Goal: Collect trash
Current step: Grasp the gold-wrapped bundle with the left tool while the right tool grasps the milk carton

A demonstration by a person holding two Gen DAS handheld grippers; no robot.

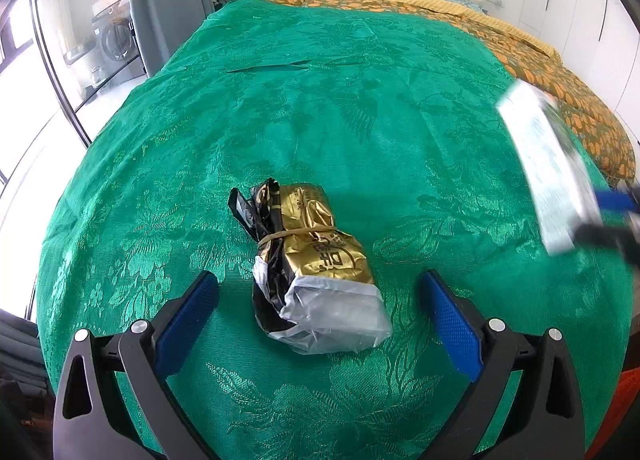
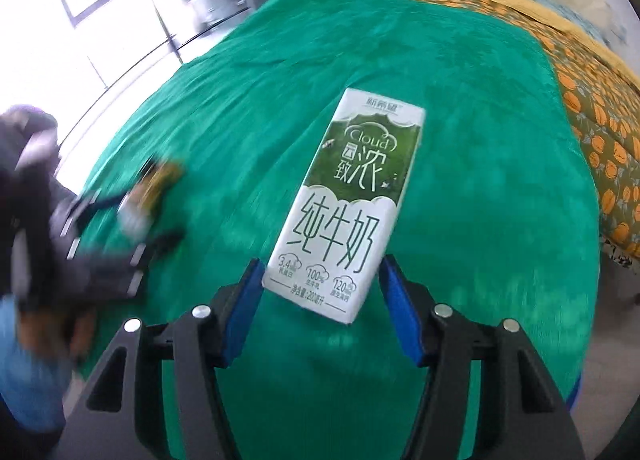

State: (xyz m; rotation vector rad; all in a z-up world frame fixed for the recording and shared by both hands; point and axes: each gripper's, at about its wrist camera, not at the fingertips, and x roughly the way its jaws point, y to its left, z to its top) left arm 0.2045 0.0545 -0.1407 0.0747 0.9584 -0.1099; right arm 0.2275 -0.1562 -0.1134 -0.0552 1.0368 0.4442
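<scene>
The right claw (image 2: 320, 292) was clamped on the bottom end of a milk carton (image 2: 344, 204), lifted clear of the bed (image 2: 480, 140) for carrying off. The left claw (image 1: 320, 324) hung spread wide over a tied snack bag (image 1: 312, 272) near the bed's near edge. Motion blur hid the background and the person's hand.

Open green spread, two things in the way

From the left wrist view, the green cover (image 1: 320, 108) lies bare from 9 through 12 to 2 o'clock, open for passing. The gold packet (image 1: 312, 264) sits at 6 o'clock between the left gripper's (image 1: 318, 288) wide jaws, blocking a straight forward path. At 3 o'clock the right gripper (image 1: 612, 216) and its milk carton (image 1: 548, 168) stand above the cover's right side. The orange quilt (image 1: 560, 72) rises along the edge at 1 to 3 o'clock.
</scene>
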